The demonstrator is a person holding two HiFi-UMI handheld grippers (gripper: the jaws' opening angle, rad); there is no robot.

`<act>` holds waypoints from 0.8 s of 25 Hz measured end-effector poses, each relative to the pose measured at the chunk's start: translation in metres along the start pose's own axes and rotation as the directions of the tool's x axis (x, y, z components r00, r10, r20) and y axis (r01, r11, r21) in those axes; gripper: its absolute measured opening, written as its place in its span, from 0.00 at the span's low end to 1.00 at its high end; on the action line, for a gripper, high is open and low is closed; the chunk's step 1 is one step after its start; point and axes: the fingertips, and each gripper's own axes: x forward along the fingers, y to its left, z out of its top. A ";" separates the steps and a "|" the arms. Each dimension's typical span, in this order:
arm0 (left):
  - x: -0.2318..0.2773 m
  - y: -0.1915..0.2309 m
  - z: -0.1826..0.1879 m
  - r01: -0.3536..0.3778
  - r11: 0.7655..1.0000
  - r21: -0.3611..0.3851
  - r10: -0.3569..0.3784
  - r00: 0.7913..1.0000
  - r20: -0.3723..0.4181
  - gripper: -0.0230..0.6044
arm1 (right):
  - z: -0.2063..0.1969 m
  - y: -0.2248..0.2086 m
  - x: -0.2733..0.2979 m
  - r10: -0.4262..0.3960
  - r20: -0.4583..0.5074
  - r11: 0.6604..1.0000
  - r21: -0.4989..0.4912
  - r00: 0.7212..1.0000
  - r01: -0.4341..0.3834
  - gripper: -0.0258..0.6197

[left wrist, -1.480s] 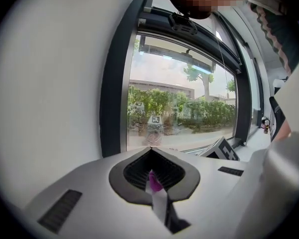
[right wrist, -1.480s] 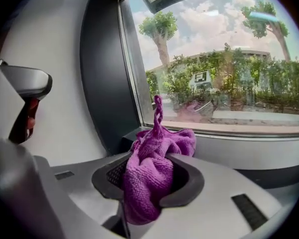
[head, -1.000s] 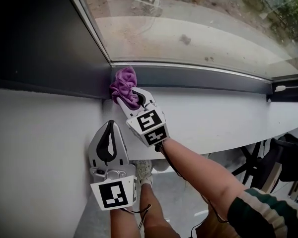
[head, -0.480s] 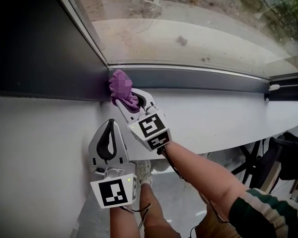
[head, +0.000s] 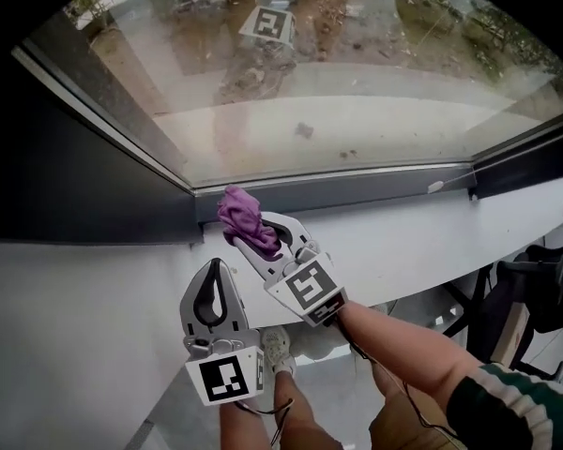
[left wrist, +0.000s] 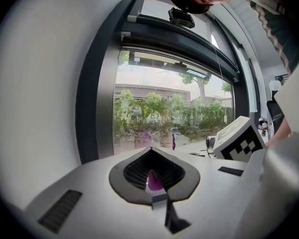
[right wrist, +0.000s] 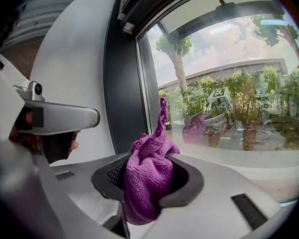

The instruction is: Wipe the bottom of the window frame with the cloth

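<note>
Our right gripper's (head: 262,238) jaws are clamped on the cloth (head: 245,219), a purple knitted wad that bulges out between them and trails a twisted tip upward in the right gripper view. Our left gripper's (head: 212,270) jaws are closed together with nothing gripped. A purple sliver shows through their opening in the left gripper view, probably the cloth beyond.

The cloth sits at the left end of the dark bottom frame (head: 366,188), in the corner where it meets the left upright, and seems to press against it. The left gripper hangs lower, against the white wall (head: 84,326) under the sill (head: 422,228), just beside the right one.

The only print we see is square black-and-white markers: one on each gripper's cube (head: 309,288), and two on the ground outside the glass (head: 269,23).
</note>
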 end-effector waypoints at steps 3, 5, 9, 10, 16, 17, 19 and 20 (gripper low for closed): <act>-0.011 -0.037 0.039 0.023 1.000 0.009 -0.023 1.000 0.007 0.05 | 0.039 -0.008 -0.047 0.003 0.032 1.000 -0.024 0.999 -0.002 0.27; -0.018 -0.054 0.066 0.028 0.999 0.019 -0.028 0.999 0.023 0.05 | 0.069 -0.013 -0.077 0.004 0.065 0.999 -0.046 0.998 -0.001 0.27; -0.038 -0.059 0.095 0.037 0.999 0.003 -0.037 0.999 0.031 0.05 | 0.105 -0.005 -0.121 -0.003 0.065 0.998 -0.065 0.998 0.007 0.27; -0.046 -0.061 0.101 0.036 0.999 -0.007 -0.036 0.999 0.024 0.05 | 0.114 0.001 -0.134 -0.001 0.062 0.998 -0.069 0.998 0.005 0.27; -0.069 -0.076 0.151 0.056 0.998 0.007 -0.056 0.998 0.023 0.05 | 0.175 0.019 -0.207 0.028 0.095 0.976 -0.216 0.995 -0.007 0.27; -0.074 -0.081 0.160 0.062 0.998 0.011 -0.062 0.998 0.022 0.05 | 0.183 0.022 -0.220 0.031 0.097 0.978 -0.210 0.995 -0.010 0.27; -0.085 -0.091 0.179 0.075 0.997 0.013 -0.075 0.997 0.026 0.05 | 0.201 0.027 -0.245 0.021 0.108 0.984 -0.177 0.994 -0.001 0.27; -0.090 -0.096 0.188 0.080 0.997 0.012 -0.080 0.996 0.031 0.05 | 0.210 0.029 -0.257 0.012 0.118 0.988 -0.152 0.993 0.006 0.27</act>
